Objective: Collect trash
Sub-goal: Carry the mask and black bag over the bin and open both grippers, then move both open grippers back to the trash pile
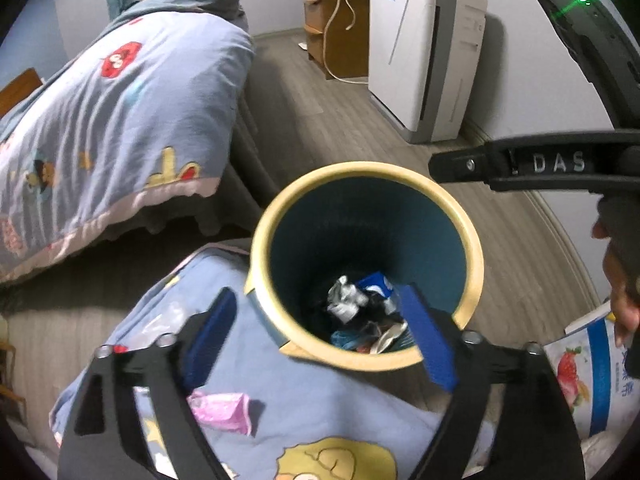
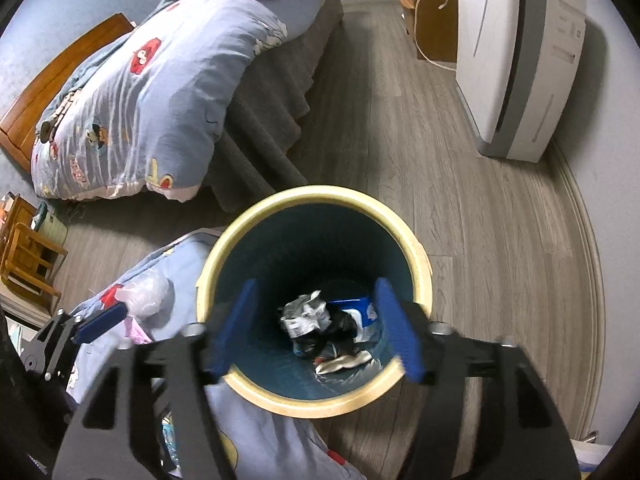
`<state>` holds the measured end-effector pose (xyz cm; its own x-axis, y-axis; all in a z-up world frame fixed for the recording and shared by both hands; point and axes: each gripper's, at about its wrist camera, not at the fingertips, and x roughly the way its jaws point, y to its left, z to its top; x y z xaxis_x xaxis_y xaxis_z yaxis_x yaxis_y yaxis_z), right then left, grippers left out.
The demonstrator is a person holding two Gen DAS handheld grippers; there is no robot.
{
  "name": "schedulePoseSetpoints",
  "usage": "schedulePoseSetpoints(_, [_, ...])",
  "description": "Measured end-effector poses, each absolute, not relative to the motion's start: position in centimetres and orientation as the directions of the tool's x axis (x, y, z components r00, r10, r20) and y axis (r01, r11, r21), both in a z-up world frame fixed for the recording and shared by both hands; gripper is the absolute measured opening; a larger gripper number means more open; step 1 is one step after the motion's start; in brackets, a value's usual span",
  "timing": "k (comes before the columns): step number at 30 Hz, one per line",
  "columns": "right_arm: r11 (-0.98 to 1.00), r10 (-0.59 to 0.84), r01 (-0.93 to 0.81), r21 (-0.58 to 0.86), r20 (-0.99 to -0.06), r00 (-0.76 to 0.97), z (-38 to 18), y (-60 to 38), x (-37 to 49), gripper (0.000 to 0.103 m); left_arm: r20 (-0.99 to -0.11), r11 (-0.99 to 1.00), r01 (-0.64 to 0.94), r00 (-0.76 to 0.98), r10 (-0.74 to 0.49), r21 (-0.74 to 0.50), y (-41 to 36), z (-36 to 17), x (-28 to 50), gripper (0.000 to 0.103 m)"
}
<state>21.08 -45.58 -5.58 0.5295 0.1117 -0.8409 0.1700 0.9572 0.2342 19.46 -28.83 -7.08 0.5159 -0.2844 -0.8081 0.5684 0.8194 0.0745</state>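
Blue pads on the left tongs [image 1: 320, 338] sit closest to the camera, spread wide apart with nothing between them. They hang over the near edge of the bin [image 1: 472, 252], a round blue bucket with a pale yellow rim that stands on the wood floor [image 1: 340, 128]. Down in the bin lies crumpled trash [image 1: 348, 300]: a silver wrapper, a blue packet and some dark bits. Just beside the bin, on the side nearer the camera, a pink wrapper [image 1: 222, 408] lies on the blue cartoon blanket [image 1: 320, 412]. It sits below the left tongs, close to their left pad, and its long side runs across the view from left to right. I think this is the next piece to grab, and the left tongs look nearer to it. They would have to dip down and away from the bin to reach it. The right tongs [image 2: 316, 332] hang right above the mouth of the bin, also wide apart and holding nothing. A clear plastic bag [image 2: 146, 290] lies on the blanket next to the bin too. A carton with a strawberry on it [image 1: 580, 372] shows at the edge, on the far side of the bin from the pink wrapper.
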Motion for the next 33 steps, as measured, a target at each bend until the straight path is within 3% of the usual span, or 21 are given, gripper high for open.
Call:
schedulePoseSetpoints(2, [0.957, 0.118, 0.16, 0.242, -0.828, 0.548, -5.0, -45.2, 21.0, 0.092, -0.804, 0.828, 0.554, 0.527, -0.274, 0.081, -27.8, -6.6, 19.1, 0.091])
schedulePoseSetpoints(5, [0.958, 0.128, 0.14, 0.248, -0.814, 0.566, -4.1, -44.3, 21.0, 0.097, -0.802, 0.85, 0.523, 0.535, -0.266, 0.067, -25.5, -5.8, 18.4, 0.093])
schedulePoseSetpoints(11, [0.967, 0.144, 0.089, 0.237, -0.802, 0.579, -2.7, -41.0, 21.1, 0.097, -0.803, 0.904, 0.424, 0.558, -0.21, 0.059, -18.3, -3.8, 16.9, 0.095])
schedulePoseSetpoints(16, [0.972, 0.183, 0.016, 0.234, -0.799, 0.573, -2.1, -37.0, 21.2, 0.097, -0.786, 0.944, 0.296, 0.614, -0.071, 0.146, -10.5, -2.1, 15.3, 0.097])
schedulePoseSetpoints(23, [0.977, 0.204, -0.065, 0.203, -0.806, 0.556, -2.2, -31.6, 21.5, 0.097, -0.791, 0.985, 0.113, 0.611, 0.036, 0.133, -0.8, -2.8, 13.8, 0.097])
schedulePoseSetpoints(28, [0.978, 0.209, -0.112, 0.176, -0.825, 0.525, -3.1, -28.0, 21.8, 0.097, -0.821, 0.996, 0.046, 0.569, 0.042, 0.083, 3.6, -5.3, 13.5, 0.097])
schedulePoseSetpoints(33, [0.98, 0.181, -0.164, 0.113, -0.85, 0.494, -4.4, -24.5, 22.1, 0.097, -0.864, 0.996, 0.076, 0.504, 0.008, 0.054, 5.8, -8.3, 12.4, 0.097])
